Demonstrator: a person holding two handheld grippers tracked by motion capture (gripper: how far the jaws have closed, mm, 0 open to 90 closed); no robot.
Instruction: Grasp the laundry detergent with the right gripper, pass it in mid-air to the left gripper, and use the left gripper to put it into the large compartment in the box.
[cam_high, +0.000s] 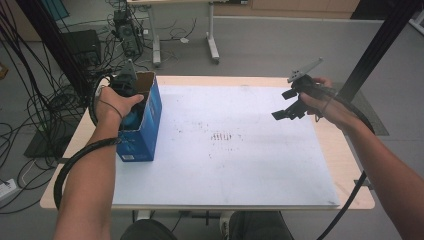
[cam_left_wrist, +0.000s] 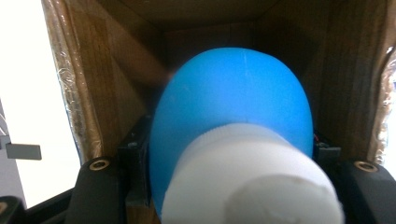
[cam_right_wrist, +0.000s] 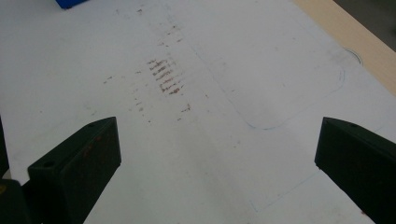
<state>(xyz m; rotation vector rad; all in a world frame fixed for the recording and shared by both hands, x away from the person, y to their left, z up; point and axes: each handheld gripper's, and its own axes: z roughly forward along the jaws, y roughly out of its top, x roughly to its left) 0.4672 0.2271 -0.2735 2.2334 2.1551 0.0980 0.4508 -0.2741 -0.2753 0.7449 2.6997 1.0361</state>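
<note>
Blue box (cam_high: 142, 131) at table's (cam_high: 345, 165) left edge; cardboard walls crowding left gripper (cam_high: 131, 102) inside, clamped on blue-and-white object (cam_left_wrist: 233, 126). Right gripper (cam_high: 289, 111) far right of box, wide open.

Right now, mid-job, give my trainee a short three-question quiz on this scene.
1. True or false: the left gripper is down inside the blue box.
2. What does the left gripper hold? A) a blue bottle with a white cap B) a red mug C) a spoon
3. Are the right gripper's fingers open or shut?

Key:
1. True.
2. A: the blue bottle with its white cap sits between the fingers, inside the brown cardboard walls.
3. Open, with nothing between them, above the white mat.
</note>
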